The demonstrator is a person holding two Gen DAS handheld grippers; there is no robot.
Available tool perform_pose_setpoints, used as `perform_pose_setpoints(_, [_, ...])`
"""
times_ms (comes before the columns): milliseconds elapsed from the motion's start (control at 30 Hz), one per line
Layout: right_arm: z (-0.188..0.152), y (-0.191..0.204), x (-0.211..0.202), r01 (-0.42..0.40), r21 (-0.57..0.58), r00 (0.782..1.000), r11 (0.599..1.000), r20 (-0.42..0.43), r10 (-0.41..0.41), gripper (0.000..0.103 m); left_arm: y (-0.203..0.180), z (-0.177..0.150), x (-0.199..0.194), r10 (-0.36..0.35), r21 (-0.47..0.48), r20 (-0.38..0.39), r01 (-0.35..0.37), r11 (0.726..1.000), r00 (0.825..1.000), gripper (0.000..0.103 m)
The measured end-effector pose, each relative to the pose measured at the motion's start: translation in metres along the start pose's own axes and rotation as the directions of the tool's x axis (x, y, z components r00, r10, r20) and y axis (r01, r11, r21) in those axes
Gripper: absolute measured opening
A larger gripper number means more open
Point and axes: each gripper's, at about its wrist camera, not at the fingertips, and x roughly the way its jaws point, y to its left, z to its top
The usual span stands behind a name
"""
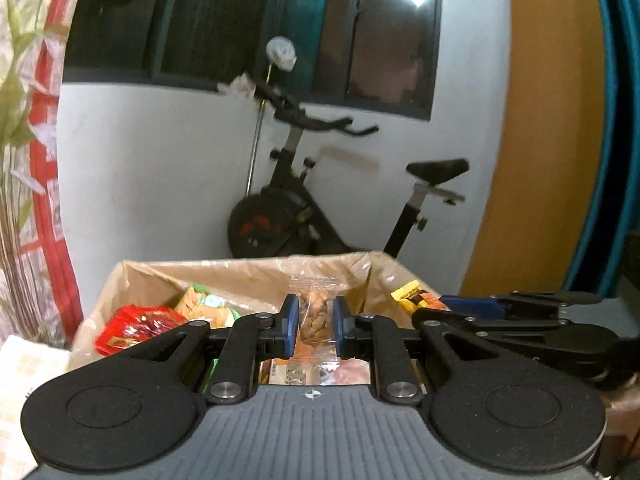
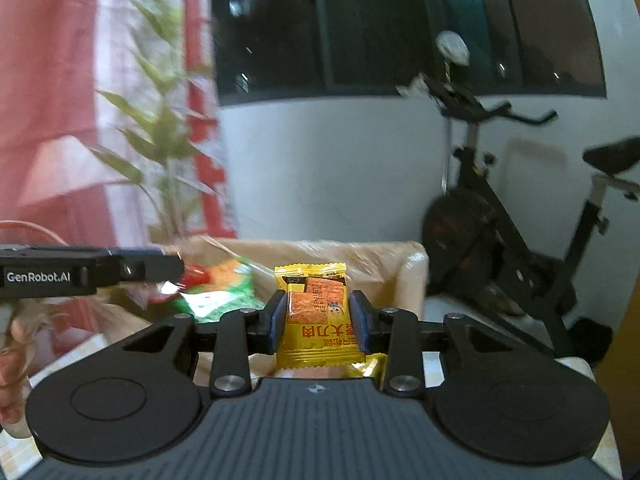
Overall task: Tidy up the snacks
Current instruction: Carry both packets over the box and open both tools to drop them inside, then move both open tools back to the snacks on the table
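Observation:
My left gripper point(image 1: 315, 320) is shut on a small clear packet of almonds point(image 1: 314, 314) and holds it upright above a cardboard box point(image 1: 240, 270) lined with plastic. The box holds a red packet point(image 1: 136, 328), an orange-green packet point(image 1: 204, 306) and other snacks. My right gripper point(image 2: 318, 320) is shut on a yellow cracker packet point(image 2: 316, 316), held upright over the same box point(image 2: 412, 268). The right gripper also shows from the side in the left wrist view point(image 1: 520, 316), with the yellow packet point(image 1: 412, 296) at its tip. The left gripper body point(image 2: 92, 270) shows at the left of the right wrist view.
A black exercise bike point(image 1: 304, 200) stands behind the box against a white wall, under a dark window. A red patterned curtain point(image 1: 44, 160) hangs at the left. A green plant point(image 2: 160, 140) stands left of the box. A wooden panel point(image 1: 552, 140) is at the right.

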Motion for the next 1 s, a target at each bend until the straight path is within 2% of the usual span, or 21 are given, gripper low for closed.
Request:
perform_pose_setpoints(133, [-0.005, -0.006, 0.017, 0.035, -0.011, 0.999, 0.999, -0.038, -0.036, 0.036, -0.002, 0.0, 0.02, 0.023, 0.013, -0.04, -0.022, 1.0, 0.999, 0.019])
perform_pose_setpoints(233, [-0.011, -0.01, 0.023, 0.048, -0.016, 0.997, 0.999, -0.059, -0.049, 0.036, -0.003, 0.0, 0.025, 0.012, 0.026, -0.071, -0.01, 1.0, 0.997, 0.02])
perform_pose_setpoints(267, [-0.012, -0.01, 0.025, 0.057, -0.019, 0.996, 0.998, -0.064, -0.058, 0.036, -0.002, -0.001, 0.024, 0.014, 0.035, -0.076, -0.012, 0.999, 0.997, 0.026])
perform_pose_setpoints(300, [-0.014, -0.012, 0.024, 0.063, -0.017, 0.996, 0.998, -0.067, -0.064, 0.037, -0.001, -0.003, 0.024, 0.021, 0.045, -0.079, -0.018, 0.999, 0.997, 0.04])
perform_pose_setpoints(367, [-0.014, -0.013, 0.024, 0.066, -0.01, 0.996, 0.998, -0.067, -0.066, 0.038, 0.001, -0.003, 0.02, 0.045, 0.058, -0.071, -0.041, 0.997, 0.996, 0.059])
perform_pose_setpoints(467, [-0.012, -0.011, 0.02, 0.076, -0.022, 0.995, 0.997, -0.068, -0.078, 0.05, 0.005, -0.003, 0.014, 0.075, 0.044, -0.068, -0.072, 0.996, 0.995, 0.067])
perform_pose_setpoints(600, [-0.011, -0.007, 0.008, 0.061, -0.027, 0.997, 0.998, -0.044, -0.062, 0.074, 0.011, -0.003, -0.002, 0.097, 0.039, -0.075, -0.094, 0.995, 0.992, 0.079])
perform_pose_setpoints(633, [-0.01, -0.005, 0.005, 0.062, -0.035, 0.997, 0.997, -0.037, -0.064, 0.078, 0.011, -0.003, -0.007, 0.107, 0.045, -0.074, -0.104, 0.994, 0.991, 0.08])
perform_pose_setpoints(833, [-0.013, 0.007, -0.016, 0.067, -0.05, 0.997, 0.996, -0.032, -0.069, 0.09, 0.014, -0.005, -0.04, 0.119, 0.048, -0.062, -0.116, 0.992, 0.991, 0.085])
perform_pose_setpoints(1000, [-0.022, 0.02, -0.036, 0.06, -0.048, 0.998, 0.997, -0.008, -0.06, 0.094, 0.017, -0.015, -0.072, 0.128, 0.047, -0.051, -0.126, 0.991, 0.99, 0.086])
